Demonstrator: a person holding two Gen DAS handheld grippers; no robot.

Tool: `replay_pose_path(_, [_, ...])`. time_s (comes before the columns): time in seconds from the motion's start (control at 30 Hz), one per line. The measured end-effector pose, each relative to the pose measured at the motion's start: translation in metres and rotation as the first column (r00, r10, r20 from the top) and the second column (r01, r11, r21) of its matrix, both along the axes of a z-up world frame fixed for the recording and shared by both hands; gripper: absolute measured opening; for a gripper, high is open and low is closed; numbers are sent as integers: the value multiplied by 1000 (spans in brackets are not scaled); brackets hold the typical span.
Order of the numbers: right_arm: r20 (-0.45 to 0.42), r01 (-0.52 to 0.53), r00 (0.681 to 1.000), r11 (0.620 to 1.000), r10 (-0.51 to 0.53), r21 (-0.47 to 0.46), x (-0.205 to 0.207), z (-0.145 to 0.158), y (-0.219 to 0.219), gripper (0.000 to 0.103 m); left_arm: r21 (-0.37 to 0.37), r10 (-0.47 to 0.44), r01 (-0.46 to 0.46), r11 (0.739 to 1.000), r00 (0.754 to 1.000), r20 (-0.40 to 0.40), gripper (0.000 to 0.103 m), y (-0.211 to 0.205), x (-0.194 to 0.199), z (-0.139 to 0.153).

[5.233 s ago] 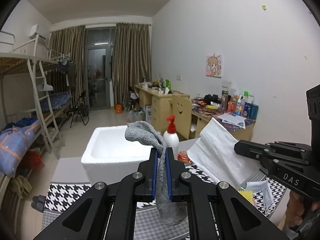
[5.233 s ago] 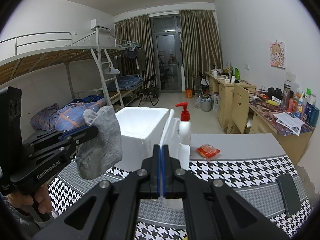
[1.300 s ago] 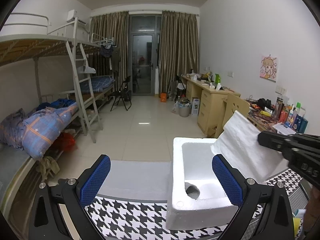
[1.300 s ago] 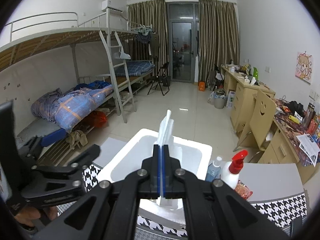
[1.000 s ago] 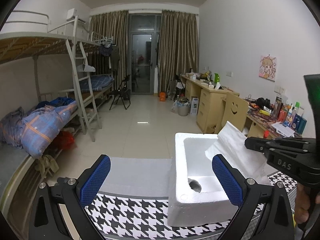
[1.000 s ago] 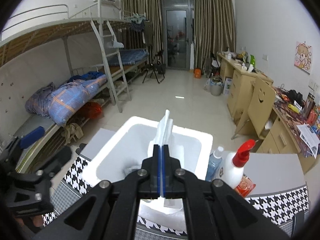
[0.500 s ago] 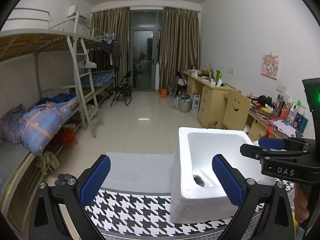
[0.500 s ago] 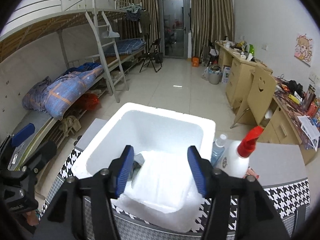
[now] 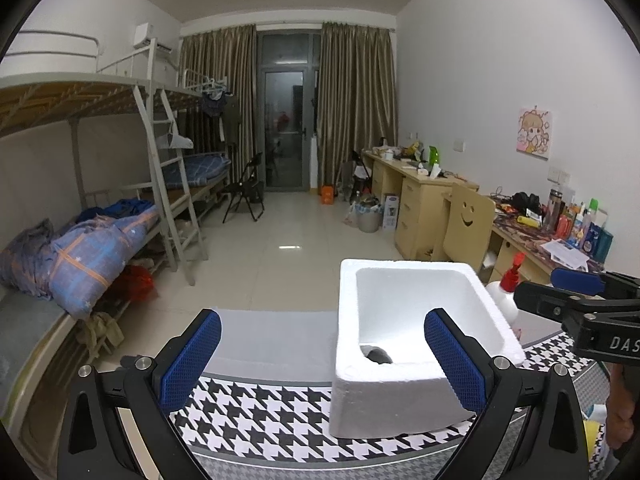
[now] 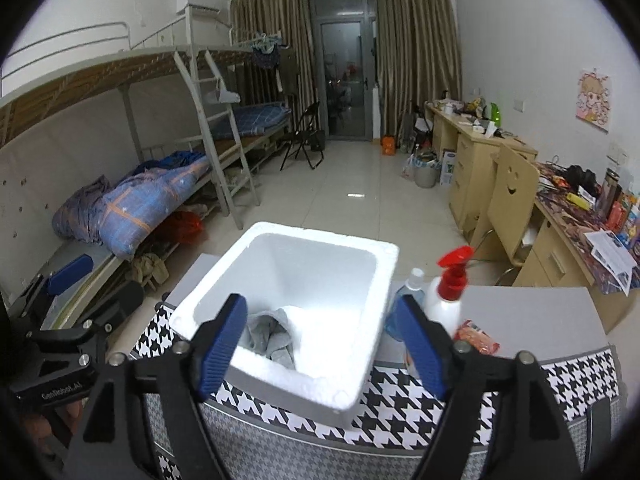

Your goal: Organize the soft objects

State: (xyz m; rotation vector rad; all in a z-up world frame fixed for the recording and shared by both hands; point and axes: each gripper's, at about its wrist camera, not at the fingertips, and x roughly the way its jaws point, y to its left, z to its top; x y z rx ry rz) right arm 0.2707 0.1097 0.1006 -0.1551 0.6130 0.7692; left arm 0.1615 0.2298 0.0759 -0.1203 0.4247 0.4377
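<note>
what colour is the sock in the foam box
Grey sock inside the white foam box; clearest in the right wrist view.

A shared dormitory room; metal bunk beds [image 9: 120, 152] with ladders [image 10: 218, 136] line one wall, a rolled blue quilt [image 9: 96, 252] on a lower bunk; pale wooden desks [image 9: 420, 196] with a smiley-backed chair [image 9: 468, 224] run along the other wall, their tops cluttered with bottles [image 9: 580, 224]; brown curtains [image 9: 356, 104] frame a glass balcony door [image 9: 284, 132]; an air conditioner [image 9: 150, 36] sits high up; the floor [image 9: 288, 248] is tiled.

A white pump bottle with a red nozzle [image 10: 445, 298] stands beside a clear blue-tinted bottle [image 10: 408, 286] — a red snack packet [image 10: 476, 341] lies nearby on the grey table [image 10: 532, 316].
</note>
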Motion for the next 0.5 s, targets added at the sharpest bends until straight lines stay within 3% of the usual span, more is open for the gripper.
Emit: replay_pose_path(0.5, [47, 27, 998, 998, -30, 64, -29, 16, -52, 87, 48, -50, 47, 998, 997, 56, 102, -50, -34, 27])
